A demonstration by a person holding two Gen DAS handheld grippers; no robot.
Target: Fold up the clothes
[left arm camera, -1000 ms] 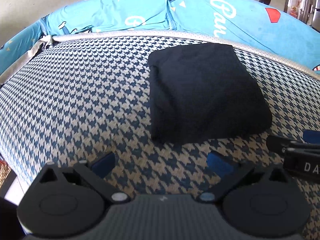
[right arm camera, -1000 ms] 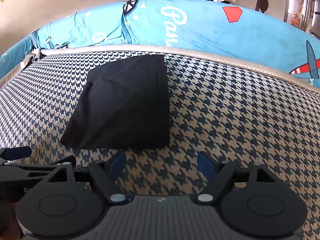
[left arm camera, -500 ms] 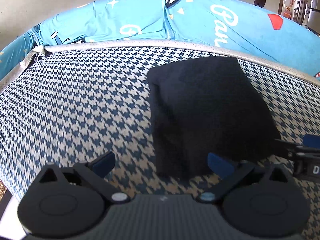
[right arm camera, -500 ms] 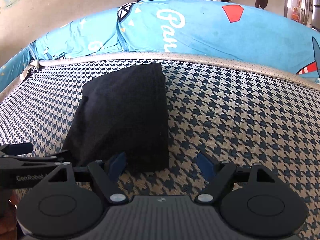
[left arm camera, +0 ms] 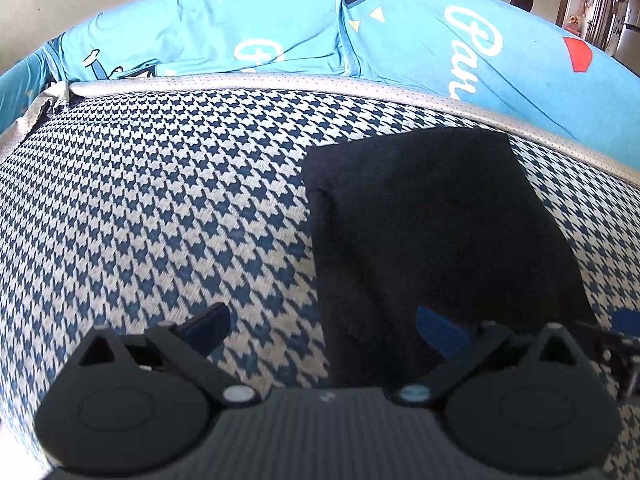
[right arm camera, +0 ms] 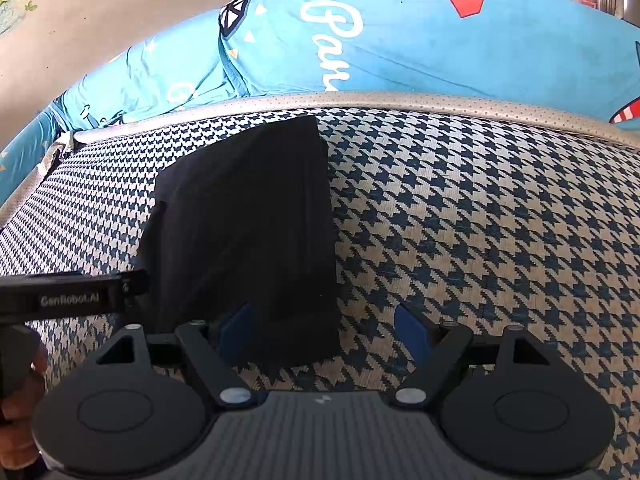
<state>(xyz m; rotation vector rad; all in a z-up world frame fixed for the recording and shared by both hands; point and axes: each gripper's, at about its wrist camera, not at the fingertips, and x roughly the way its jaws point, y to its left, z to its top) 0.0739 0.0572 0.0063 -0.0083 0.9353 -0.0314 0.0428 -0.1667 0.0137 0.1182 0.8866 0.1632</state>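
A black garment (left arm camera: 432, 232), folded into a rectangle, lies flat on the houndstooth seat (left arm camera: 160, 200). My left gripper (left arm camera: 324, 326) is open and low over the garment's near left corner, with its right finger (left arm camera: 436, 328) above the cloth and its left finger over bare seat. In the right wrist view the garment (right arm camera: 248, 220) sits left of centre. My right gripper (right arm camera: 324, 328) is open, and the cloth's near right corner lies between its fingers. Nothing is gripped. The garment's near edge is hidden under both tools.
Bright blue printed cushions (left arm camera: 280, 32) rise behind a grey piped edge (left arm camera: 240, 80) at the back of the seat. The left tool's side bar (right arm camera: 72, 296) and a hand (right arm camera: 20, 400) show at the left. Bare seat (right arm camera: 500, 220) stretches to the right.
Both grippers have moved forward and lower towards the garment. Its near corners, earlier ahead of the fingertips, now lie between the open fingers. The garment itself has not moved.
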